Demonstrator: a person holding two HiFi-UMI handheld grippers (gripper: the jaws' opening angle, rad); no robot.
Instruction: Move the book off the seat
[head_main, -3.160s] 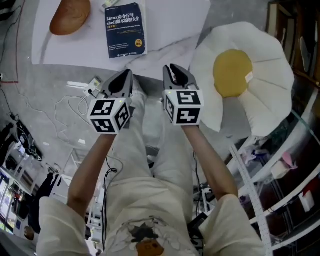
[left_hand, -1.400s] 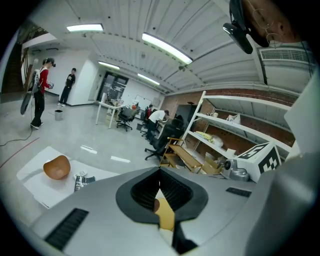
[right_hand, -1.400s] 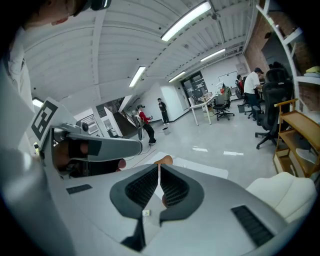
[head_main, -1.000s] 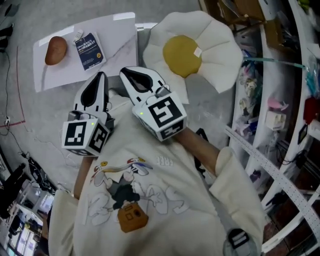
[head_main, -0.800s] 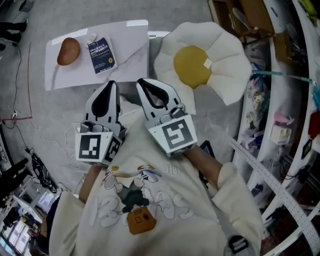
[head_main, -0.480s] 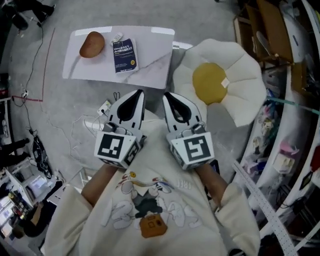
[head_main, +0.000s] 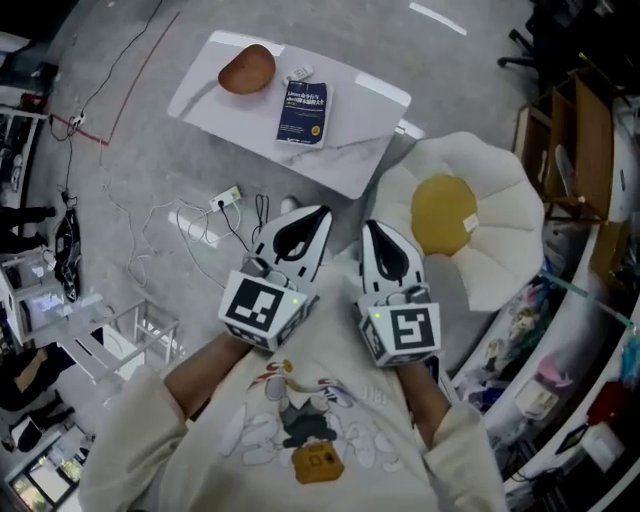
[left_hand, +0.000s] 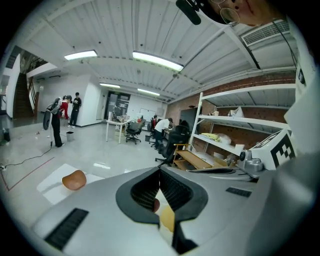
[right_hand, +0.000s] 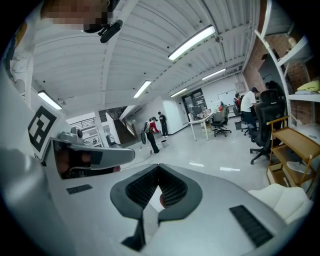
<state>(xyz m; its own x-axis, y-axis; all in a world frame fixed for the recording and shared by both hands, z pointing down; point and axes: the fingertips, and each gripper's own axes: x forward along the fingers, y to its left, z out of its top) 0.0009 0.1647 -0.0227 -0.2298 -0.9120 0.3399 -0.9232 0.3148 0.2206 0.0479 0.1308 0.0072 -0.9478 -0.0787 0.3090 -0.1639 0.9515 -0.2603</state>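
Observation:
A dark blue book (head_main: 304, 110) lies flat on a low white marble-look seat (head_main: 370, 150) on the floor, far ahead of both grippers. My left gripper (head_main: 322, 210) and right gripper (head_main: 369, 224) are held side by side in front of the person's chest, well short of the seat. Both are shut with nothing between the jaws. The left gripper (left_hand: 160, 169) points out over the room, and the white seat (left_hand: 50, 184) shows low at the left of its view. The right gripper (right_hand: 159, 166) also faces the open hall. The book is hidden in both gripper views.
A brown loaf-shaped cushion (head_main: 247, 70) and a small white item (head_main: 298, 73) share the seat. A fried-egg cushion (head_main: 470, 215) lies on the floor to the right. A power strip (head_main: 225, 195) with cables lies left of the grippers. Shelving (head_main: 575, 130) lines the right side. People stand far off.
The head view has swung, so the seat with the book has shifted from the upper left towards the top middle. Both grippers stay shut, close together at the chest.

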